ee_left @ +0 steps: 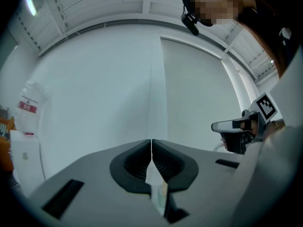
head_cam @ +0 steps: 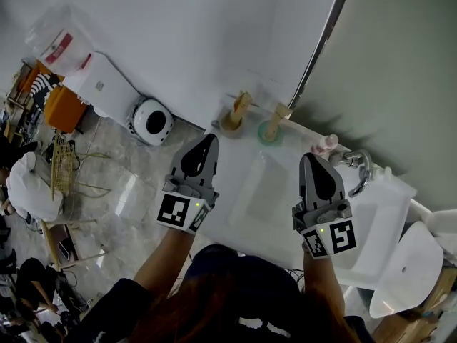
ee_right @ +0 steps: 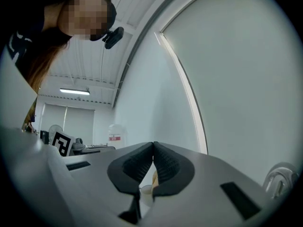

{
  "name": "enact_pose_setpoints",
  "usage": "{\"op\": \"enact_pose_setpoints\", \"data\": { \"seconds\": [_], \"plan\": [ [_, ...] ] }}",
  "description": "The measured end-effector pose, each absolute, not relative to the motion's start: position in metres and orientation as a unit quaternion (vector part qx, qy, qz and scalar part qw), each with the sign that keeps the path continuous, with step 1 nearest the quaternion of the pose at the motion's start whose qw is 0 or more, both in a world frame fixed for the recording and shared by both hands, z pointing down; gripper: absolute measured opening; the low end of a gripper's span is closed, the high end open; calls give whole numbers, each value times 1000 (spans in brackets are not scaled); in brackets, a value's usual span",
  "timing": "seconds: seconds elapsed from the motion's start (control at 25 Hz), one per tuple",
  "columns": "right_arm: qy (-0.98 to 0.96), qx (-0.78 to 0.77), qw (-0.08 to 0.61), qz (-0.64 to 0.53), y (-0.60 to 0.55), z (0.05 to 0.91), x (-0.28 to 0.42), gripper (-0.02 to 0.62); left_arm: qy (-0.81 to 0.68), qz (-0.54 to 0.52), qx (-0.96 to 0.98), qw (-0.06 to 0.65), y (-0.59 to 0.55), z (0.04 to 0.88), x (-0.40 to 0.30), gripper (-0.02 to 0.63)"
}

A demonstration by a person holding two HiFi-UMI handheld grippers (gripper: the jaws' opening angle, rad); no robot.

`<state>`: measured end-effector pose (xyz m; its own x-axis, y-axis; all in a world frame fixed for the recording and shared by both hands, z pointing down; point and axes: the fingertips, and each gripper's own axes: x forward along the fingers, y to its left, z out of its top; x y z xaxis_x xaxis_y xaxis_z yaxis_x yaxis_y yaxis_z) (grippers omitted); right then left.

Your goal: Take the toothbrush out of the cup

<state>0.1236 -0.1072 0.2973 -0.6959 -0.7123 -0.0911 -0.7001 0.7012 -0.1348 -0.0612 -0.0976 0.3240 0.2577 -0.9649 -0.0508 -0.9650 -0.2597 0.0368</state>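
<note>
Grippers both squeezed fully shut, jaw tips pressed together, nothing pinched in either one. Left gripper [head_cam: 211, 140] and right gripper [head_cam: 307, 158] held out level over a white sink [head_cam: 265, 191], side by side but well apart, marker cubes back toward the body, forearms reaching in from the bottom of the head view.

Stuff around:
- tan cup [head_cam: 231, 122] on the back ledge of the sink against the wall, toothbrush [head_cam: 241, 104] standing in it, leaning a bit
- green cup [head_cam: 270, 132] just beside it, second toothbrush [head_cam: 280, 114] poking out of that one too
- small pink bottle [head_cam: 328, 143] further along the ledge, then a chrome tap [head_cam: 359, 168]
- toilet [head_cam: 407, 266] off to the right, white lid up
- round white-and-black gadget [head_cam: 151, 121] on the floor to the left, white box [head_cam: 100, 84] behind it

Both cups well ahead of the jaw tips, not touched. Only the open basin between tips and cups. Left tips aimed roughly toward the tan cup, right tips off to the right of the green one. From each gripper view, just a sliver of a cup with a wooden handle peeking through the gap under the closed jaws; can't tell which cup.
</note>
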Motion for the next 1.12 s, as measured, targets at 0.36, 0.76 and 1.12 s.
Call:
{"op": "enact_pose_setpoints", "data": {
  "seconds": [0.36, 0.76, 1.12],
  "plan": [
    [923, -375, 60, -54, -131, 323, 131, 15, 620, 28, -784, 21, -122, 328, -57, 23],
    [911, -406, 27, -61, -175, 363, 114, 15, 595, 17, -803, 7, -147, 358, -58, 23],
    [896, -431, -25, -102, -229, 430, 92, 65, 603, 19, -797, -19, -170, 389, -80, 23]
  ]
}}
